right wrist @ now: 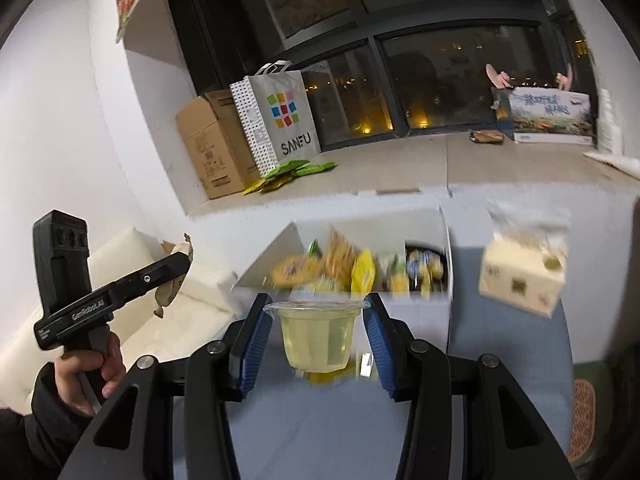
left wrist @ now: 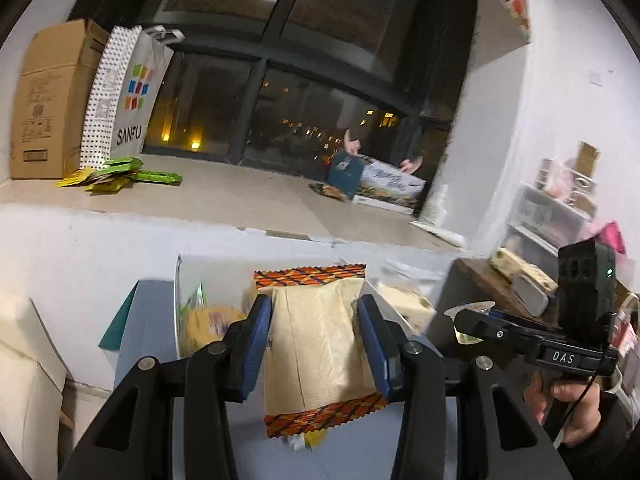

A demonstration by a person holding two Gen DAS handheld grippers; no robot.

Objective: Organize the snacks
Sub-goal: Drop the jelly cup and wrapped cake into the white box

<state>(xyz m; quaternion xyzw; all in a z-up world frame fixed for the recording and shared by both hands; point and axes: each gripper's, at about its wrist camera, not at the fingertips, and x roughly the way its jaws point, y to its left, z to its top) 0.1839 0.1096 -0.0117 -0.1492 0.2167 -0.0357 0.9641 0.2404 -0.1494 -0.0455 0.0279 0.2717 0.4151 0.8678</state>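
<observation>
A: Fingers (left wrist: 256, 344) of the left gripper (left wrist: 316, 344): state?

B: Clamped on a beige snack packet (left wrist: 316, 340), one blue pad on each long side. The packet stands upright between them, its orange-and-blue patterned seals at top and bottom. It is held clear of the blue-grey worktop (left wrist: 152, 320).

A: Fingers (right wrist: 256, 344) of the right gripper (right wrist: 316, 340)?

B: Clamped on a clear jelly cup (right wrist: 316, 336). The pads press the cup from both sides just under its rim. The cup is upright, sealed by a film lid and filled with pale yellow jelly. It is also off the worktop (right wrist: 508, 340).

A: Location of the remaining snacks?

B: In an open white box (right wrist: 444, 240) on the worktop, just beyond both grippers. Yellow, green and dark packets stand packed inside it; motion blur hides their labels. In the left wrist view the box (left wrist: 178, 300) appears behind the packet, with a yellow item visible inside.

A: Adjacent items?

B: A tissue box (right wrist: 524, 276) stands on the worktop to the right of the white box. Further back, on the window ledge (right wrist: 400, 168), stand a cardboard box (right wrist: 208, 148) and a white shopping bag (right wrist: 280, 116), with green and yellow sachets (right wrist: 296, 172) lying at their base.

A: Hands?

B: A left hand (right wrist: 92, 368) and a right hand (left wrist: 572, 404), each gripping one handle.
</observation>
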